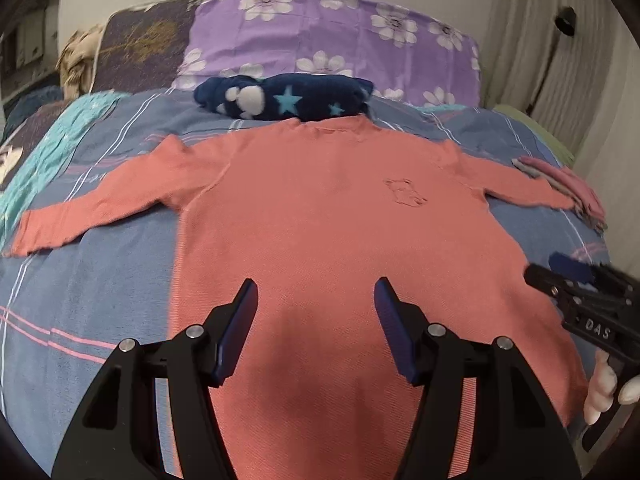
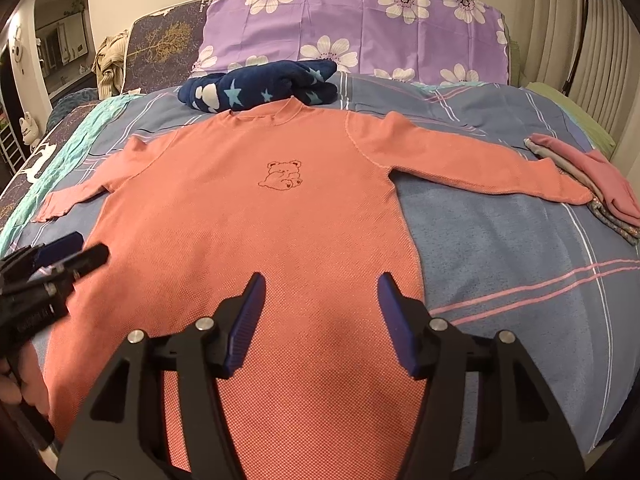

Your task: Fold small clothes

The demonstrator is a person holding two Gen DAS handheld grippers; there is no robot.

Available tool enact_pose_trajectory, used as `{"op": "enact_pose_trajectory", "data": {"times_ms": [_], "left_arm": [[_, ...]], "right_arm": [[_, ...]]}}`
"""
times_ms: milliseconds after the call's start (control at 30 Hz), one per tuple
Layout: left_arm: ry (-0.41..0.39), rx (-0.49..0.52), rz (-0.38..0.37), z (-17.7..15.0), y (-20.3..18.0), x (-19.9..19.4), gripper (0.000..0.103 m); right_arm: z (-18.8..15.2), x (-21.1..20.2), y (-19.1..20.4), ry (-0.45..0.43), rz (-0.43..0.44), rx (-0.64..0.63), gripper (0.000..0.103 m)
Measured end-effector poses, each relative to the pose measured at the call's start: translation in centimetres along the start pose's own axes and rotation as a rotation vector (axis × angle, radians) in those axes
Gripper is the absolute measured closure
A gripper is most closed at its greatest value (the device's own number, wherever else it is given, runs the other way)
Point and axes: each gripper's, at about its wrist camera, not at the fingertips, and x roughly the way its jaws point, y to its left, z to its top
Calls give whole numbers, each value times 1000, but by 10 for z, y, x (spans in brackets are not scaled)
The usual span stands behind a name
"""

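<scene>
A salmon-pink long-sleeved top (image 2: 256, 208) lies flat, front up, on a bed covered by a blue blanket (image 2: 500, 240) with thin white and pink stripes. Both sleeves are spread out sideways, and a small outlined bear (image 2: 283, 175) is stitched on the chest. The neck points toward the head of the bed and the hem toward the cameras.

Just beyond the neck, touching it, sits a folded navy fleece (image 2: 260, 86) printed with blue stars and white clouds. Behind that a purple pillow (image 2: 360, 28) with white flowers leans upright. At the bed's right edge, beside the right cuff, is a small stack of folded clothes (image 2: 592, 184), pink on top.

The left gripper (image 1: 316, 292) hovers over the lower middle of the top. Its blue-padded jaws stand wide apart with nothing between them, only the fabric below. The right gripper (image 2: 320, 286) hangs over the lower part of the top, near its right side seam, jaws likewise spread wide and empty.

Each wrist view catches the other gripper at the frame edge, low over the side of the top. Fingers of the person's right hand (image 1: 600, 392) show around its handle.
</scene>
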Motion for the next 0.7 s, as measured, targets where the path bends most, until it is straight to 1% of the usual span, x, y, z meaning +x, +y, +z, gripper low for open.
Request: {"op": "enact_pose_trajectory", "data": {"times_ms": [33, 67, 133, 167, 200, 233, 267, 300, 400, 433, 467, 533, 567, 667, 700], "left_arm": [[0, -29, -3, 2, 12, 1, 42], [-5, -80, -5, 4, 32, 1, 45], [-19, -169, -10, 7, 68, 1, 56], [-35, -245, -8, 9, 100, 0, 58], [-45, -302, -4, 10, 122, 0, 61], [-50, -355, 2, 11, 142, 1, 62], [-54, -453, 11, 10, 177, 3, 63], [-55, -515, 15, 9, 198, 4, 63], [-86, -768, 10, 0, 276, 11, 63], [-98, -836, 28, -3, 297, 13, 63], [-105, -874, 46, -4, 310, 15, 63], [-120, -940, 76, -5, 335, 22, 58], [-117, -985, 91, -6, 349, 27, 58], [-116, -1090, 98, -7, 373, 41, 57], [-126, -1104, 94, -5, 377, 44, 57]], "right_arm": [[0, 1, -1, 4, 0, 1, 42], [-1, 2, -2, 6, -2, 2, 41], [0, 5, -4, 14, -12, 5, 40], [0, 7, -5, 18, -16, 8, 40], [1, 8, -7, 22, -20, 12, 40], [1, 10, -7, 24, -24, 13, 40], [1, 11, -8, 26, -27, 13, 40], [2, 13, -8, 28, -30, 13, 39], [4, 16, -8, 28, -37, 11, 38], [5, 17, -8, 28, -39, 12, 38], [6, 18, -8, 29, -41, 15, 38], [7, 21, -9, 34, -44, 21, 37], [8, 23, -9, 37, -48, 22, 37], [9, 25, -11, 41, -59, 23, 37], [9, 26, -12, 43, -62, 25, 37]]}}
